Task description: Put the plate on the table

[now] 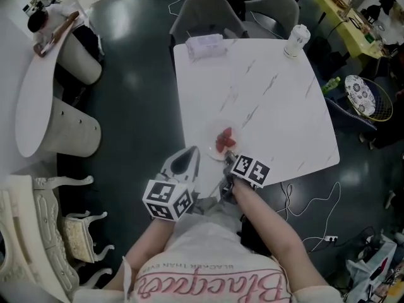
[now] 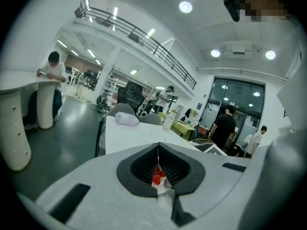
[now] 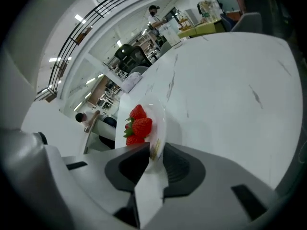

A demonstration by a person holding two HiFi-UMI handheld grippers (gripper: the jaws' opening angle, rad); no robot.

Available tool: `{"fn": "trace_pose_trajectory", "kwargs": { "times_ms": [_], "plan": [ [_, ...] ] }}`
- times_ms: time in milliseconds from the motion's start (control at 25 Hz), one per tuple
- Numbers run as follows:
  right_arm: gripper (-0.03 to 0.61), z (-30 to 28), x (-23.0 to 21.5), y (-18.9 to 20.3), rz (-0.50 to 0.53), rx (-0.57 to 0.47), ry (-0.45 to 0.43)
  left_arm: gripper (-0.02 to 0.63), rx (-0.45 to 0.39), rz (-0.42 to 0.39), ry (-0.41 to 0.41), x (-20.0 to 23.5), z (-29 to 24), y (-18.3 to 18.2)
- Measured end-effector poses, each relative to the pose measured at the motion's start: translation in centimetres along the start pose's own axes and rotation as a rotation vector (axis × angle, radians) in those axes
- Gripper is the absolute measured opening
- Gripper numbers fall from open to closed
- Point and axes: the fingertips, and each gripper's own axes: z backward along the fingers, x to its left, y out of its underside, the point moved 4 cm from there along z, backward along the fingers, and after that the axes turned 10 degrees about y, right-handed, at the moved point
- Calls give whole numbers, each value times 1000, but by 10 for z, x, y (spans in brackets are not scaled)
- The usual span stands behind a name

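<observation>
A clear plate (image 1: 216, 129) with strawberries (image 1: 225, 140) lies on the white marble table (image 1: 271, 93), near its front left edge. My right gripper (image 1: 229, 161) is at the plate's near rim. In the right gripper view the plate (image 3: 157, 114) and its strawberries (image 3: 138, 126) sit just ahead, and the rim lies between the parted jaws of the right gripper (image 3: 154, 150), with a gap beside it. My left gripper (image 1: 193, 153) hovers left of the plate, off the table's edge. The left gripper (image 2: 159, 147) has its tips together, and the strawberries (image 2: 158, 176) show through the slot behind them.
A white tissue pack (image 1: 205, 45) and a capped cup (image 1: 296, 40) stand at the table's far side, with two grey chairs (image 1: 205, 11) beyond. A white curved counter (image 1: 38, 100) is to the left. Cables (image 1: 315, 226) lie on the floor at right.
</observation>
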Motion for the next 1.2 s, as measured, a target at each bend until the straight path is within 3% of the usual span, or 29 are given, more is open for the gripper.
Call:
{"fn": "trace_pose_trajectory", "kwargs": {
  "times_ms": [160, 400, 480, 600, 720, 960, 1200],
  "plan": [
    [106, -3, -2, 2, 88, -41, 83, 5, 6, -11, -2, 4, 7, 0],
    [130, -2, 1, 1, 237, -75, 207, 5, 10, -36, 6, 7, 12, -1],
    [129, 0, -1, 0, 230, -78, 218, 5, 8, -32, 9, 8, 12, -1],
    [74, 13, -2, -7, 225, -113, 231, 5, -4, -24, 22, 11, 11, -4],
    [60, 36, 8, -20, 285, -170, 178, 5, -13, -23, 39, 10, 7, -6],
    [12, 92, 48, -33, 527, -313, 3, 5, -35, -41, 70, 3, 1, -13],
    [6, 157, 76, -43, 597, -542, -125, 5, -72, -118, 99, -8, 3, -30]
  ]
}}
